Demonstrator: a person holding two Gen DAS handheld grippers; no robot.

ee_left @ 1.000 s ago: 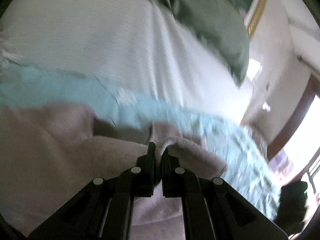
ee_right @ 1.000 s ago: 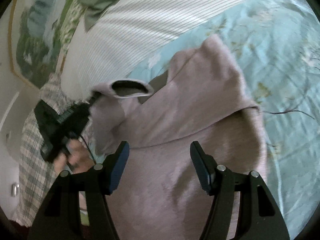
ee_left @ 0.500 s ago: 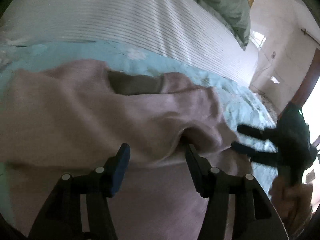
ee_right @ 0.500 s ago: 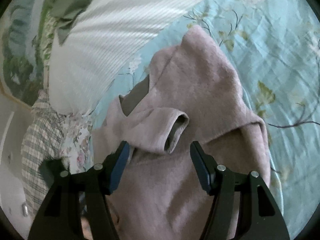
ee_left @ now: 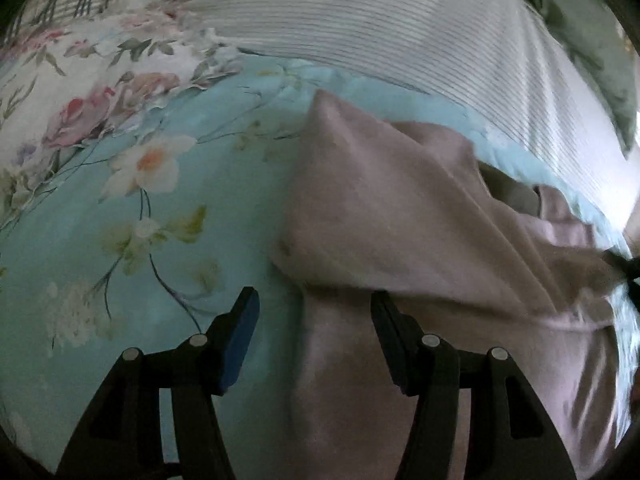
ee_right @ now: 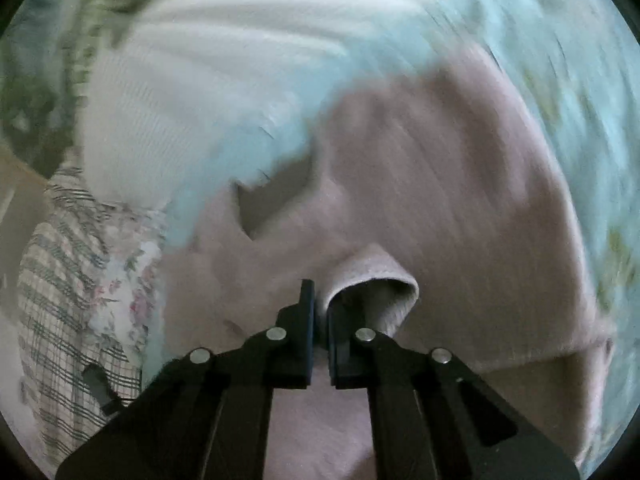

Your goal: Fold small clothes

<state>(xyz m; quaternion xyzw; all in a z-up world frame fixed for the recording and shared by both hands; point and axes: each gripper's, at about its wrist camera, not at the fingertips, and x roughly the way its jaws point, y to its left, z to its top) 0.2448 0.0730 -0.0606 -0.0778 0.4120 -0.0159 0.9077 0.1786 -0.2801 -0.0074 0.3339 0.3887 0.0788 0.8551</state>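
Note:
A dusty-pink sweater (ee_left: 400,208) lies on the light-blue floral bedsheet (ee_left: 140,240); one sleeve is folded across its body. My left gripper (ee_left: 314,320) is open and empty over the sweater's left edge, near the folded shoulder. My right gripper (ee_right: 320,308) is shut on the sleeve cuff (ee_right: 372,284) of the sweater (ee_right: 460,184), whose dark neck opening (ee_right: 272,196) shows beyond it. The right view is blurred by motion.
A white ribbed blanket (ee_left: 400,28) lies along the far side of the sheet, with a green cloth (ee_left: 580,32) at its far right. A rose-print pillow (ee_left: 80,80) is at the left. A plaid cloth (ee_right: 60,280) lies left of the sweater.
My left gripper let go of the sleeve, opened and swung left to the sweater's edge. My right gripper, open before, came down and shut on the sleeve cuff.

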